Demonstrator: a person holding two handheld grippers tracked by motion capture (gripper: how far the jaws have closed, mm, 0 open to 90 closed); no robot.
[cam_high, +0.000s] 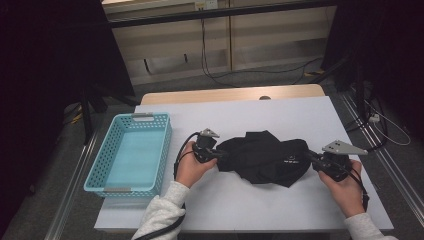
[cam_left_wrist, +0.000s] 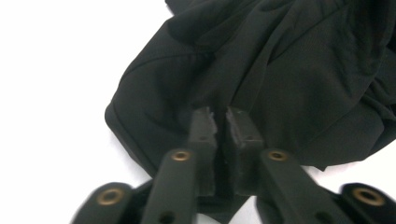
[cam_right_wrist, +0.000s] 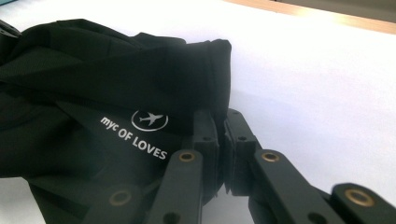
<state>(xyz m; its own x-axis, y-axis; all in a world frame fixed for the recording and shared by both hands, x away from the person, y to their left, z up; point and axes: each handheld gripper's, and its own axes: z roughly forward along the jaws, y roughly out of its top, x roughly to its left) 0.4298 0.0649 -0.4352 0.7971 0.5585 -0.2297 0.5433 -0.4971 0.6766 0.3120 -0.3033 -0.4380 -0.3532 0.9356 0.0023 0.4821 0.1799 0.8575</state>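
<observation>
Black cloth (cam_high: 262, 157) lay mid-tabletop (cam_high: 300, 115), its ends pinched by the left hand-held gripper (cam_high: 218, 154) and the right hand-held gripper (cam_high: 311, 159). White print read "myc OF LOVES" (cam_right_wrist: 134, 138).

A matt black cloth garment (cam_high: 262, 157), soft and creased, bears smooth white print (cam_right_wrist: 140, 133). The left gripper (cam_left_wrist: 221, 122) and right gripper (cam_right_wrist: 221, 126) show matt black plastic jaws with brass-coloured metal rivets (cam_left_wrist: 181, 155). Beside lies a glossy light-blue plastic basket (cam_high: 131, 152) on a smooth matt white table cover (cam_high: 240, 200), edged in pale wood (cam_high: 230, 94).
</observation>
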